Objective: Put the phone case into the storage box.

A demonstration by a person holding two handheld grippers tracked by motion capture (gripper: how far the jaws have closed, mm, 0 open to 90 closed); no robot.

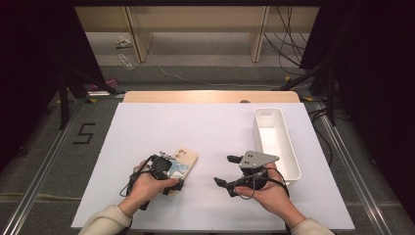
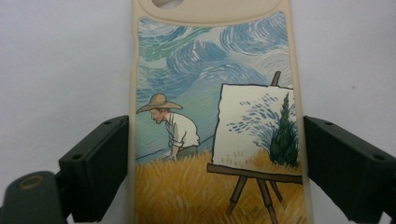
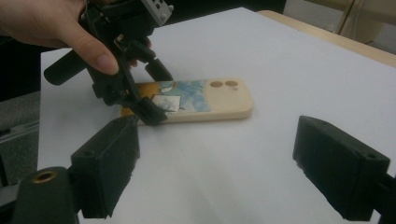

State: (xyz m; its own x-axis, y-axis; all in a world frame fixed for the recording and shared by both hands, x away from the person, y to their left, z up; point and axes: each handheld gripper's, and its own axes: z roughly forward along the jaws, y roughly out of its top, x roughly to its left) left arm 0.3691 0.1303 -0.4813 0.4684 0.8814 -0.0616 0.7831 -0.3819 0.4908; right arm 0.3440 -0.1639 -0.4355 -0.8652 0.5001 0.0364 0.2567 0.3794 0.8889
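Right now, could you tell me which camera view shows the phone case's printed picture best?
The left gripper view: the phone case lies close up between the jaws, painter and easel clear. The right gripper view shows it slantwise, farther off; the high view shows it small, half under the left gripper.

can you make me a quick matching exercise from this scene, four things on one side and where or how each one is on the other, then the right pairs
Things:
1. phone case
2. white bin
3. left gripper
4. right gripper

Places or states:
A. open jaws over bare white table, nothing between them
B. lies flat on the table, printed with a painter in a wheat field
C. stands at the table's right side
D. jaws set on either side of the phone case

Pairs: 1-B, 2-C, 3-D, 4-A
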